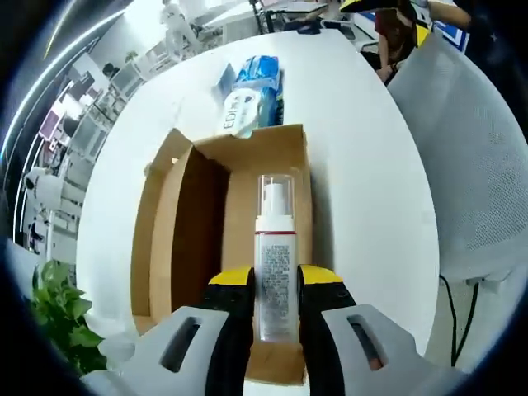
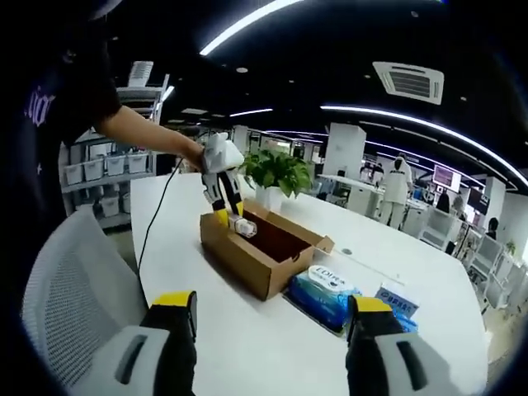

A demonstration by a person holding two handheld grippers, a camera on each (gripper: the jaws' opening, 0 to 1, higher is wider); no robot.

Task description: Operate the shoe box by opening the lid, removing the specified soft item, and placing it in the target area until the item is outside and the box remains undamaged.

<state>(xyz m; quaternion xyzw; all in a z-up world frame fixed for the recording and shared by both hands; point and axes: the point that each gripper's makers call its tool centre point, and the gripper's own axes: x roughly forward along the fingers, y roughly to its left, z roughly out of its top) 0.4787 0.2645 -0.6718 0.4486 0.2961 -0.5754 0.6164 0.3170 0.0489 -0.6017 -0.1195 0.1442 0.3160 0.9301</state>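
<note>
An open brown cardboard shoe box point(image 1: 194, 239) lies on the white table point(image 1: 355, 140), its lid flap folded out to the left. My left gripper point(image 1: 275, 289) is shut on a white pump bottle point(image 1: 275, 264) with a clear cap, held over the box's right side. In the right gripper view the same box point(image 2: 256, 252) sits mid-table, with the left gripper point(image 2: 229, 216) holding the bottle point(image 2: 244, 227) at the box's near end. A blue packet of wipes point(image 1: 252, 95) lies just beyond the box. My right gripper point(image 2: 272, 318) stands open and holds nothing.
A potted green plant point(image 2: 276, 173) stands behind the box, its leaves point(image 1: 58, 318) also showing at the table's edge. A grey mesh chair point(image 1: 478, 181) stands beside the table. A small blue sachet point(image 2: 396, 299) lies next to the wipes point(image 2: 326, 293). A person's arm point(image 2: 148, 132) reaches in.
</note>
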